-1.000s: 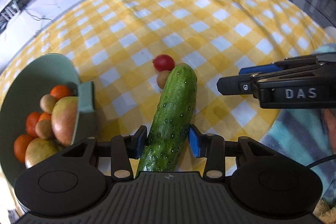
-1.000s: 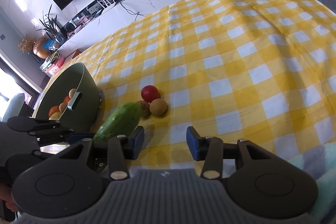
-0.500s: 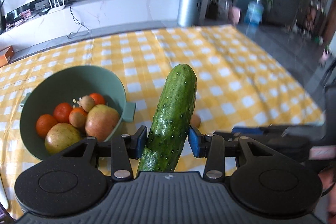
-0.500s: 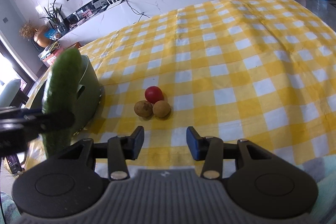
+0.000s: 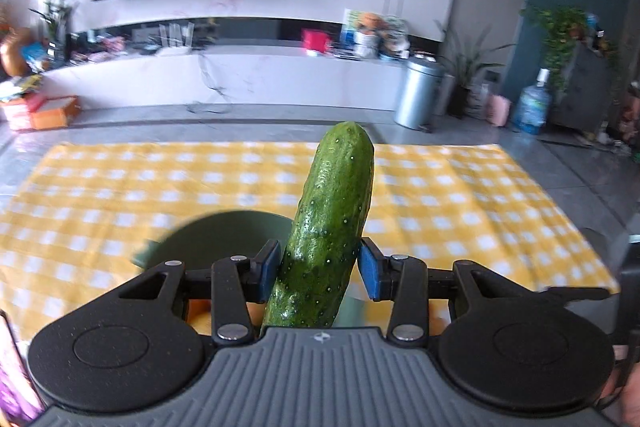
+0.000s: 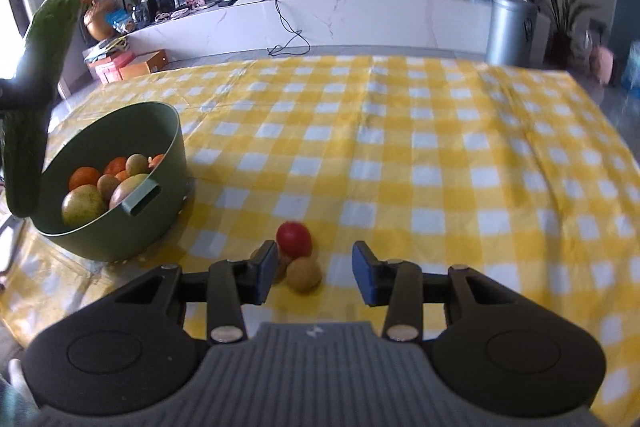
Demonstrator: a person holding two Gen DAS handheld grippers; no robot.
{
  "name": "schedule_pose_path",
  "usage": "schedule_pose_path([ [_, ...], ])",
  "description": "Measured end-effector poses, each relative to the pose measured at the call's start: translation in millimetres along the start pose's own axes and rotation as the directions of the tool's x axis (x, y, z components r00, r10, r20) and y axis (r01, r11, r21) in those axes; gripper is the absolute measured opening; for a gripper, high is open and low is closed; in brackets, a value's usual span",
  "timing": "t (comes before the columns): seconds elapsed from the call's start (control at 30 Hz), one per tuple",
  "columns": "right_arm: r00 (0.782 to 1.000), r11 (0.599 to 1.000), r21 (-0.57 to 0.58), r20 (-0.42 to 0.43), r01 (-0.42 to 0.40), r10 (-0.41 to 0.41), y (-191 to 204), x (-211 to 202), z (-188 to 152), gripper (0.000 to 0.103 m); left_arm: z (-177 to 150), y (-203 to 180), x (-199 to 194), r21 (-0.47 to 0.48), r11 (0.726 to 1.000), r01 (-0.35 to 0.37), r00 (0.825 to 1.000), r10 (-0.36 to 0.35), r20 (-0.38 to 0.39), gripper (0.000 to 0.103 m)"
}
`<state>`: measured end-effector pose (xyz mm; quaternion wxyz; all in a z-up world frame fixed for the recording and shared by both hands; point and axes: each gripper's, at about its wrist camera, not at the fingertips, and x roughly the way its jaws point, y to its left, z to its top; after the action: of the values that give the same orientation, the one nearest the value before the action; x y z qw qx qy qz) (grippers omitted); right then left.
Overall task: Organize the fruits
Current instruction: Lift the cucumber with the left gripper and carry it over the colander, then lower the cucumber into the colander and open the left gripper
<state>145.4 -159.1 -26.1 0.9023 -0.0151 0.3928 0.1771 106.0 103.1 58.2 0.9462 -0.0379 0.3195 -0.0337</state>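
My left gripper point(image 5: 318, 269) is shut on a green cucumber point(image 5: 332, 227), which stands nearly upright between the blue pads, above the green bowl point(image 5: 216, 235). In the right wrist view the cucumber point(image 6: 36, 87) hangs high at the far left over the bowl point(image 6: 160, 227), which holds oranges, apples and kiwis. My right gripper point(image 6: 314, 273) is low over the table and its jaws are closing. A red tomato point(image 6: 295, 238) and a brown round fruit point(image 6: 304, 274) lie on the cloth beyond the jaws, untouched. A third small fruit is half hidden behind the left finger.
A yellow and white checked cloth point(image 6: 440, 147) covers the table. Beyond its far edge are grey floor, a silver bin point(image 6: 510, 27), a long white counter and potted plants. The bowl's handle point(image 6: 140, 201) faces the loose fruits.
My left gripper rose and rolled level with the cucumber, so the bowl now sits low and mostly hidden beneath it. The right view rolled level and its jaws narrowed a little.
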Motion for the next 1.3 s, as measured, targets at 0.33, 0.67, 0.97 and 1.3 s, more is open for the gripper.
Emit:
schedule_pose_path([
  [0.33,1.0,1.0,0.029,-0.012,-0.001,0.001,-7.7,23.8,5.5,0.039,-7.3,11.4,42.1,0.226,0.955,-0.19,0.978,0.204,-0.04,0.047],
  [0.67,0.999,1.0,0.001,-0.044,0.022,-0.022,-0.4,34.5,2.5,0.039,-32.3,12.4,71.6,0.346,0.909,-0.232,0.963,0.264,-0.047,0.045],
  [0.97,0.991,0.998,-0.063,-0.13,0.018,-0.026,9.8,49.5,-1.2,0.034,-38.7,20.0,81.8,0.355,0.911,-0.212,0.969,0.244,-0.048,0.045],
  [1.3,0.985,0.999,-0.037,-0.169,-0.03,0.023,8.8,58.5,-0.8,0.032,-44.8,28.9,78.2,0.301,0.936,-0.184,0.974,0.216,-0.074,0.048],
])
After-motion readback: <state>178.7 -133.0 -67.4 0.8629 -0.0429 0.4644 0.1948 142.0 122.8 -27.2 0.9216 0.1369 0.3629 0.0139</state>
